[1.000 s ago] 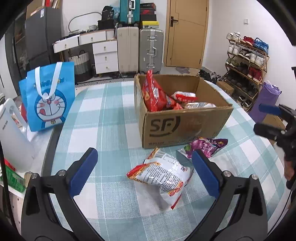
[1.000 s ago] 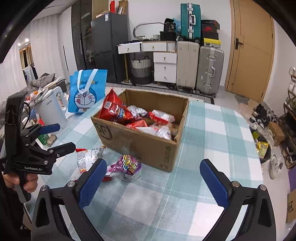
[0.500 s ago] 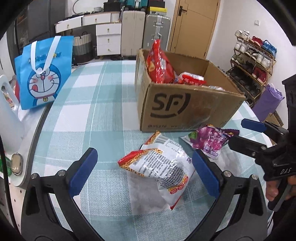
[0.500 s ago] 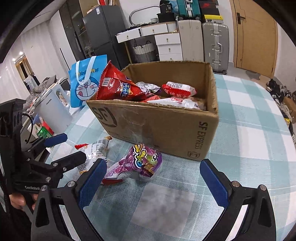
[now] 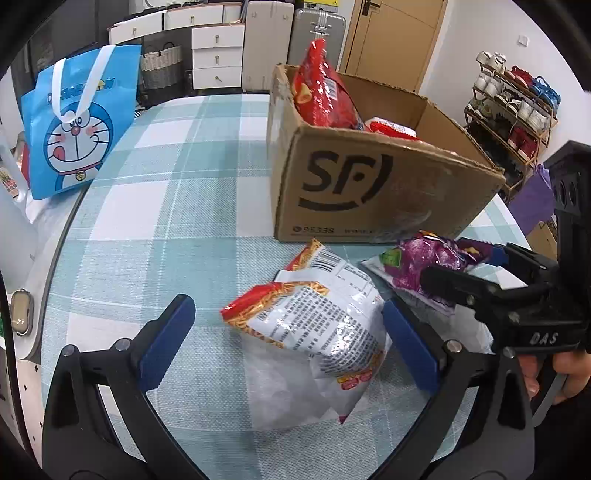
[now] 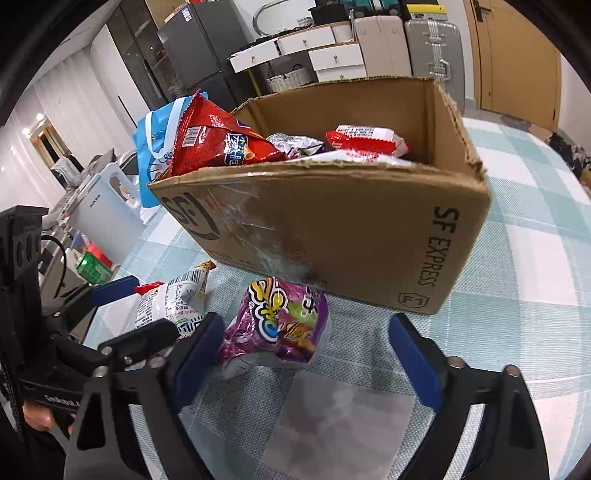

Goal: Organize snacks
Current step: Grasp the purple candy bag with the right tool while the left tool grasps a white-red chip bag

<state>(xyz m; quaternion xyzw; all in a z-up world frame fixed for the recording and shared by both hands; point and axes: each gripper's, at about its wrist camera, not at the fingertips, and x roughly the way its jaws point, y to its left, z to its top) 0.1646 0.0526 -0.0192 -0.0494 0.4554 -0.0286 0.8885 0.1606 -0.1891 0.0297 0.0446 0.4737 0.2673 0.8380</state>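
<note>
A white and red snack bag (image 5: 317, 317) lies on the checked tablecloth between the fingers of my open left gripper (image 5: 291, 339); it also shows in the right wrist view (image 6: 173, 302). A purple snack bag (image 6: 280, 321) lies in front of the cardboard SF box (image 6: 351, 229), between the fingers of my open right gripper (image 6: 306, 350). In the left wrist view the purple bag (image 5: 421, 262) sits right of the white bag, with the right gripper (image 5: 461, 269) straddling it. The box (image 5: 369, 188) holds a red chip bag (image 5: 321, 88) and other packets.
A blue Doraemon bag (image 5: 77, 125) stands at the table's far left. A white appliance (image 6: 107, 218) stands beside the table on the left. Drawers, suitcases (image 5: 317, 33) and a shoe rack (image 5: 517, 107) line the room behind.
Both grippers have moved down and forward toward the table. The left now frames the white bag and the right frames the purple bag. Both stay open.
</note>
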